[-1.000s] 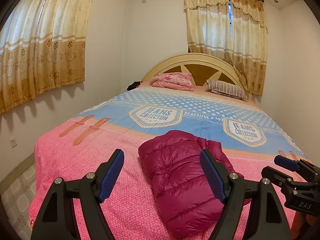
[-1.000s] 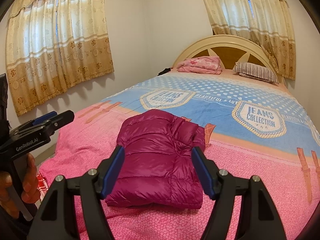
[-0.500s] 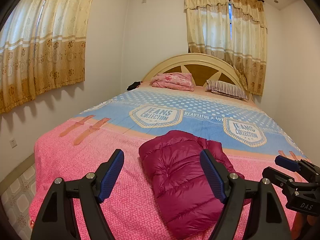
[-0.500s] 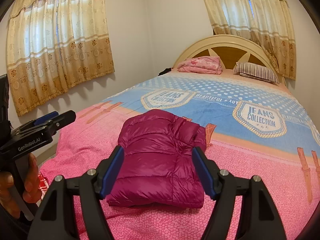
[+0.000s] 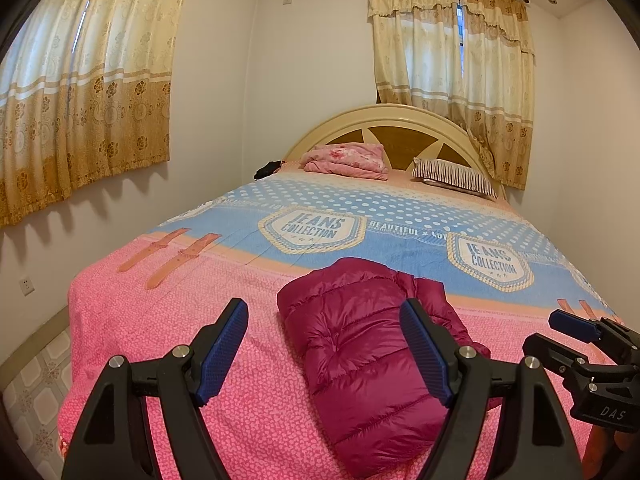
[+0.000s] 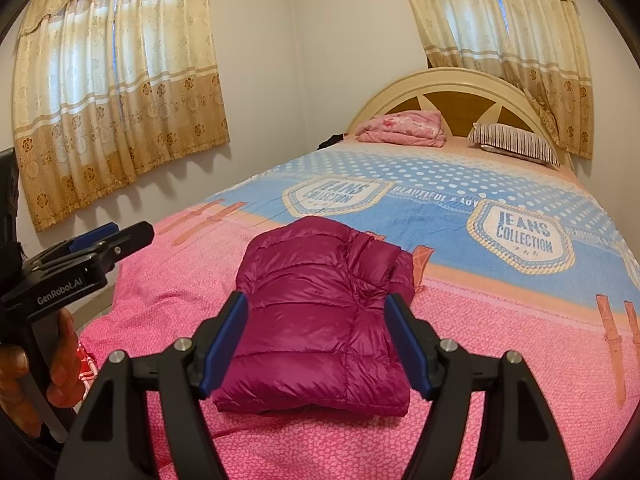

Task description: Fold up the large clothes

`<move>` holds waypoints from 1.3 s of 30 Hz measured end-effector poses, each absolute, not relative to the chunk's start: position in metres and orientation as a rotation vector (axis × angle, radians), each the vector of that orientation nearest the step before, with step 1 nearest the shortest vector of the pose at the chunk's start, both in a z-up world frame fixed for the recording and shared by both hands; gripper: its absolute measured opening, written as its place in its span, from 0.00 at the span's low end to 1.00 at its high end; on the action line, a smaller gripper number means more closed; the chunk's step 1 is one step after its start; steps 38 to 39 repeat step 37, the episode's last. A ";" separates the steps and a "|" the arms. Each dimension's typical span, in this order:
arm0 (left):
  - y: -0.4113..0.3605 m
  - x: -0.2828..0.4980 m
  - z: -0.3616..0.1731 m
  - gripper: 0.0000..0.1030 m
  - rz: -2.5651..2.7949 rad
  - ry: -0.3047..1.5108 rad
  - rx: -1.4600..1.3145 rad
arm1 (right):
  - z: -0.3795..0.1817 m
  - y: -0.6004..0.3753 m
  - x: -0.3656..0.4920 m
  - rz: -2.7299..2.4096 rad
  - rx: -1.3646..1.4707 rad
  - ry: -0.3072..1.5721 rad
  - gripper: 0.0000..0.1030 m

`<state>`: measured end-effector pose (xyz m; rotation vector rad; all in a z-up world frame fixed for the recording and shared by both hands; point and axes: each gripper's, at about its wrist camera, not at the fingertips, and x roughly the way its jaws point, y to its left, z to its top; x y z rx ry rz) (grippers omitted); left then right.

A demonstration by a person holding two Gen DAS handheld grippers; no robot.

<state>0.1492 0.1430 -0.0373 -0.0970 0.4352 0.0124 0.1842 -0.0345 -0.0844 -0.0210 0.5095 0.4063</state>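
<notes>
While tools [image 5: 324, 350] gape, folded jacket [image 6: 320, 312] rests

Left hand-held gripper [image 5: 324, 350] and right hand-held gripper [image 6: 316, 344] hover, jaws apart, empty.

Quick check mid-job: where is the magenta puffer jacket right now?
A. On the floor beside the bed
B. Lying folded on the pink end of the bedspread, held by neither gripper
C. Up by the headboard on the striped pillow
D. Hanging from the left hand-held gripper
B: the jacket lies folded on the bedspread, and both the left hand-held gripper and the right hand-held gripper stand open, clear of it.
</notes>
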 end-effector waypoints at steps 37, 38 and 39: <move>0.139 0.154 -0.049 0.77 0.070 0.455 -0.043 | -0.093 -0.040 0.186 0.412 -0.018 0.518 0.72; 0.139 0.154 -0.049 0.77 0.070 0.455 -0.043 | -0.093 -0.040 0.186 0.412 -0.018 0.518 0.72; 0.139 0.154 -0.049 0.77 0.070 0.455 -0.043 | -0.093 -0.040 0.186 0.412 -0.018 0.518 0.72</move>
